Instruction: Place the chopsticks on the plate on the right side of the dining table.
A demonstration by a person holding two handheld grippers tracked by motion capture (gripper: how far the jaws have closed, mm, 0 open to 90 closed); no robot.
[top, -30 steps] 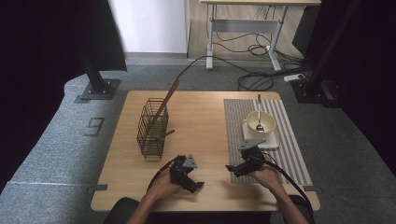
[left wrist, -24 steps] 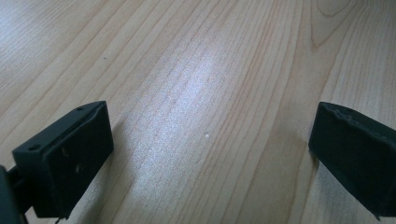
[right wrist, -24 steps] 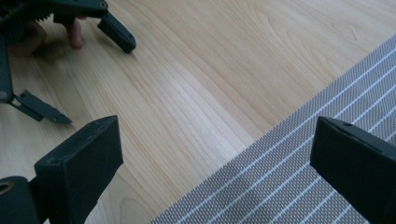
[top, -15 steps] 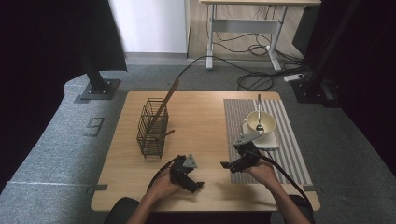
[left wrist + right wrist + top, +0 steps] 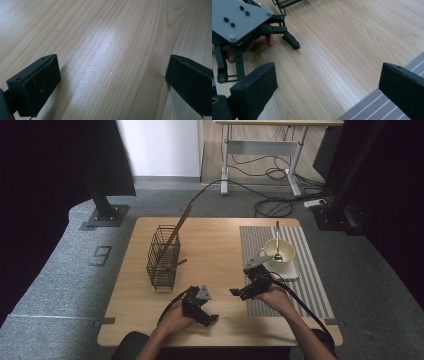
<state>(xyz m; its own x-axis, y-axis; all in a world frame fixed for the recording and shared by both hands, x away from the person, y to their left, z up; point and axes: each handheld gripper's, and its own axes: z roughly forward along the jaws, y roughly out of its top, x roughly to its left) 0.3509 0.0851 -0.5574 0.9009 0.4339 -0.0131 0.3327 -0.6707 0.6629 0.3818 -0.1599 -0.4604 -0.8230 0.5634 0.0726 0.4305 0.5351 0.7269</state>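
Both grippers sat low at the near edge of the wooden table (image 5: 220, 240), probably a resting stance; left gripper (image 5: 206, 316) had jaws spread wide over bare wood, holding nothing; right gripper (image 5: 239, 293) likewise gaped empty at the striped mat's (image 5: 310, 270) edge, just beside the cup (image 5: 279, 251) with its spoon (image 5: 277, 240); wire basket (image 5: 163, 256), a stick leaning in it, stood well apart; grey carpet, cables and a desk behind.
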